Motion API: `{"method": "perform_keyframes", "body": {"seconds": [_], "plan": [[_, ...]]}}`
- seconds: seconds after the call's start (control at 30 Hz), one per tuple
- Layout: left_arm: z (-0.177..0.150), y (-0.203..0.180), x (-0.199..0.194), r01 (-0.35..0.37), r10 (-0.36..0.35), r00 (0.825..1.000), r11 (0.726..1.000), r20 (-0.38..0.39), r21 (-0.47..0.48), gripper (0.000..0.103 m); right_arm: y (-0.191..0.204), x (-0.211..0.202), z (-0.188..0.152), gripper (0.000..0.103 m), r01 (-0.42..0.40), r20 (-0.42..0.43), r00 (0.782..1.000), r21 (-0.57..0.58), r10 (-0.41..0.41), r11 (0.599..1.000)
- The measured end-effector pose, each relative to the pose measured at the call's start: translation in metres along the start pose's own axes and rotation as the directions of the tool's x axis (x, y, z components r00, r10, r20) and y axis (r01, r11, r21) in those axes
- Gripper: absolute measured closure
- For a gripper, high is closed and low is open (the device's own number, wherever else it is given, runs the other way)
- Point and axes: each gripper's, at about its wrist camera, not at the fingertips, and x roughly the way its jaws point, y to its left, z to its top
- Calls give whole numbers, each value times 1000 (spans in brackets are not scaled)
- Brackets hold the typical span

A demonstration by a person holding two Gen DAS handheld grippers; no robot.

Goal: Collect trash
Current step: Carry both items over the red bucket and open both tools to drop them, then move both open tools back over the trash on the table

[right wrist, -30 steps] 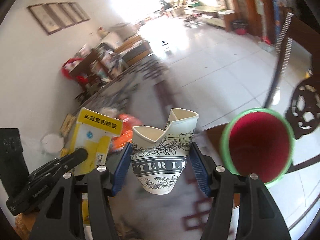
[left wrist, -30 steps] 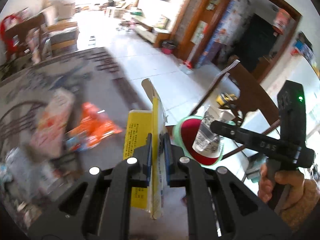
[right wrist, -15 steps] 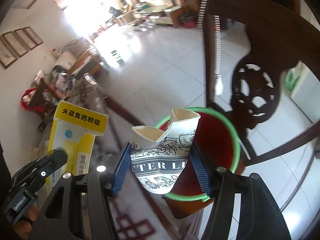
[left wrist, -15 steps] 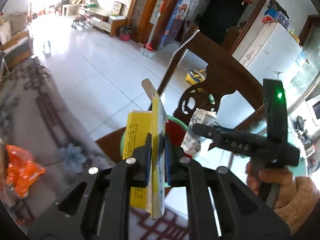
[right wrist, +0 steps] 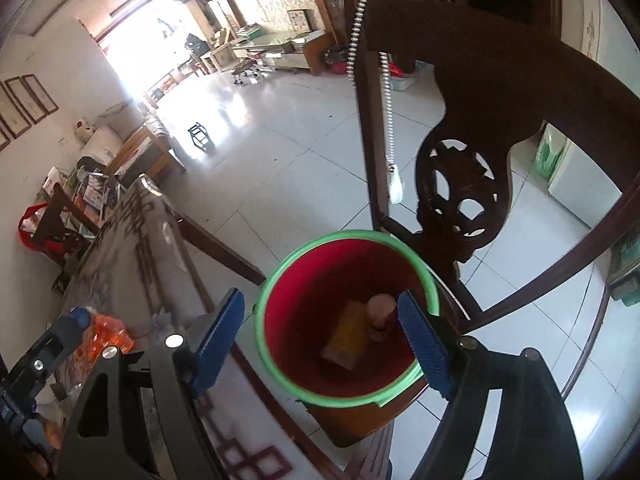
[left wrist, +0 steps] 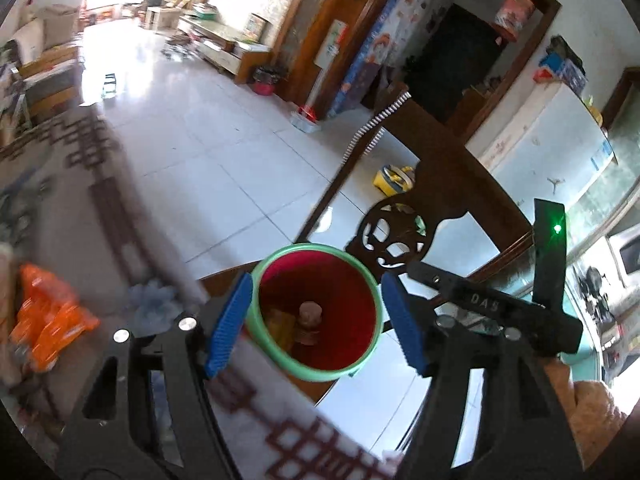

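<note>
A red bin with a green rim stands on a wooden chair seat beside the table. Inside it lie the yellow box and the paper cup. My left gripper hangs above the bin, its jaws opening with nothing between the pads. My right gripper also hovers over the bin, jaws opening and empty; it shows at the right of the left wrist view. An orange wrapper lies on the table to the left.
The dark carved chair back rises right behind the bin. A patterned tablecloth covers the table, with more litter at its left end. White tiled floor stretches beyond. A hand in a knitted sleeve holds the right gripper.
Both grippers moved over the bin and let go: the yellow box left the left jaws and the paper cup left the right jaws. Both now lie in the bin.
</note>
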Motion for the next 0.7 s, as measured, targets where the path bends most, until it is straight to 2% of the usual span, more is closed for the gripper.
{"method": "perform_keyframes", "body": {"seconds": [0.17,0.2,0.3,0.4,0.5,0.7], "plan": [[-34,36,-68,-133,136,989,990,50,-52,39,43,-11,-14,26,-58,-3,998,-73,58,996],[-44,47,-83,-173,177,982,982,58,-72,39,52,-12,-17,26,-72,-6,997,-91,72,993],[-64,76,-119,-236,246,967,963,72,-128,39,91,-17,-32,26,-115,-23,993,-168,113,979],[-87,111,-158,-294,316,946,933,80,-206,39,141,-18,-56,26,-152,-57,988,-280,142,948],[-103,136,-185,-333,363,928,908,80,-255,39,179,-14,-80,25,-194,-105,980,-342,168,919],[-142,184,-237,-398,440,896,856,61,-329,39,257,-10,-138,25,-298,-215,951,-436,223,849]]}}
